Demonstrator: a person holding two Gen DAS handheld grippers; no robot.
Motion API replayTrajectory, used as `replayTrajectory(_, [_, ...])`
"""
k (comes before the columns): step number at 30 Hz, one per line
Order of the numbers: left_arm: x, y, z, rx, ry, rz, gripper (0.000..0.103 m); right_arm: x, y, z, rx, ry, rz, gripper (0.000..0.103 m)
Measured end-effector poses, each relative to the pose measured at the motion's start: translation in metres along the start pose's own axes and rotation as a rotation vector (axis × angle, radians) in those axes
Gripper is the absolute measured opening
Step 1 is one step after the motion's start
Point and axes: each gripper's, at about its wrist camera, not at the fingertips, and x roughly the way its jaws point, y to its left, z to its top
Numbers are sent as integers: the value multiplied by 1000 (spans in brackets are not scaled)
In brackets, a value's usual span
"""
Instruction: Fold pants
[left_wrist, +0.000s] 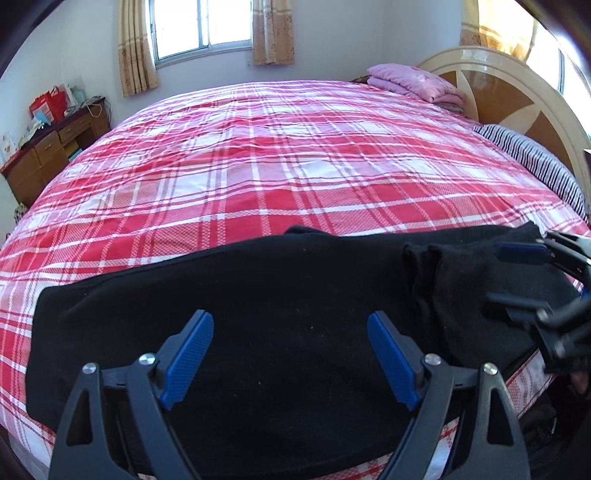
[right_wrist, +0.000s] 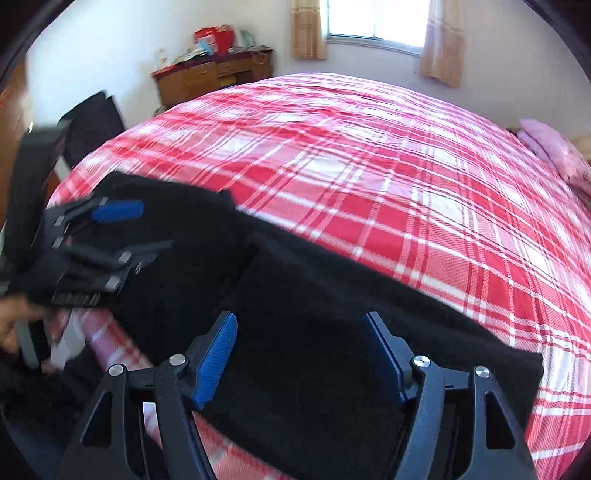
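black pants (left_wrist: 258, 295) lie flat along the near edge of a bed (left_wrist: 277, 155) covered with a red and white checked sheet, stretching from about 9 o'clock to 3 o'clock in the left wrist view. a bunched fold of the cloth rises at about 3 o'clock, just beside the other tool.

the left gripper (left_wrist: 290, 354) hangs over the pants at 6 o'clock, its blue pads (left_wrist: 188, 358) spread wide and released, nothing pinched between them.

the right gripper (right_wrist: 299, 354) is likewise over the dark cloth, its pads apart and gripping nothing; whether they brush the cloth below cannot be told.

at 12 o'clock a window (left_wrist: 201, 26) with tan curtains, at 10 o'clock a wooden dresser (left_wrist: 48, 151), at 1 o'clock a folded pink blanket (left_wrist: 417, 81) by the headboard (left_wrist: 517, 96), and a striped pillow (left_wrist: 535, 162) at 2 o'clock.
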Motion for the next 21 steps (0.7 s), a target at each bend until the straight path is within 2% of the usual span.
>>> replayTrajectory(2, [-3, 4, 3, 17, 4, 15, 89, -2, 10, -10, -51, 5, -16, 71])
replayTrajectory(5, [-11, 28, 10, 4, -13, 74, 90, 16, 18, -28, -160, 89, -86, 72])
replayTrajectory(7, [-17, 54, 16, -36, -18, 109, 90, 13, 14, -31, -134, 49, -74, 74])
replayTrajectory(9, [-23, 84, 20, -74, -20, 159, 91, 5, 8, -25, -94, 54, -44, 74])
replayTrajectory(11, [-29, 118, 19, -118, -13, 225, 93, -14, 3, -19, -66, -20, -48, 74])
replayTrajectory(14, [-32, 165, 3, -176, 21, 271, 93, -40, -5, -16, -18, -94, -48, 74])
replayTrajectory(16, [-33, 190, -12, -234, 35, 243, 93, -52, -12, -20, 7, -116, -55, 74])
replayTrajectory(19, [-33, 211, -33, -308, 45, 145, 90, -60, -27, -34, 37, -116, -104, 74])
replayTrajectory(21, [-29, 219, -41, -346, 56, 87, 74, -63, -41, -47, 79, -111, -129, 74])
